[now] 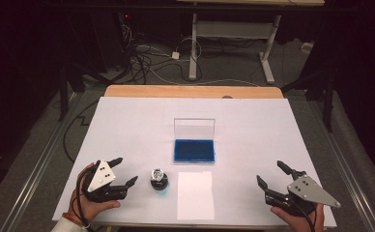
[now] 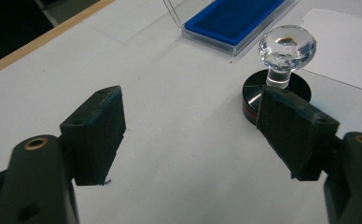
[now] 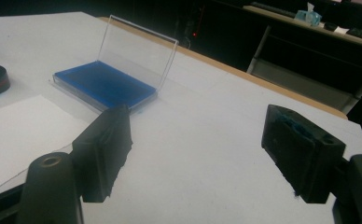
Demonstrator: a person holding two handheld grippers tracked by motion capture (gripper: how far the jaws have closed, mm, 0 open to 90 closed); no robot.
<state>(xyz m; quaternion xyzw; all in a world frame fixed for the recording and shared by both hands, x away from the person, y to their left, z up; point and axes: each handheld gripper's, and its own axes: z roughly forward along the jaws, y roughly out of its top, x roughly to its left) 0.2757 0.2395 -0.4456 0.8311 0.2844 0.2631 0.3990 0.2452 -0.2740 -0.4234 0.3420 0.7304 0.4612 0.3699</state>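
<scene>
While both tools rest low over the white table (image 1: 127, 125), the left gripper (image 1: 122, 170) is seen at the near left, jaws spread, nothing between them. Just to its right a stamp (image 1: 158, 180) with a clear faceted knob (image 2: 287, 46) on a black round base (image 2: 263, 93) is stood upright, apart from the pads. A white sheet (image 1: 195, 194) lies next, below an open blue-lined case (image 1: 194, 151). The right gripper (image 1: 270, 177) is held well apart at the near right, jaws likewise spread and empty.
</scene>
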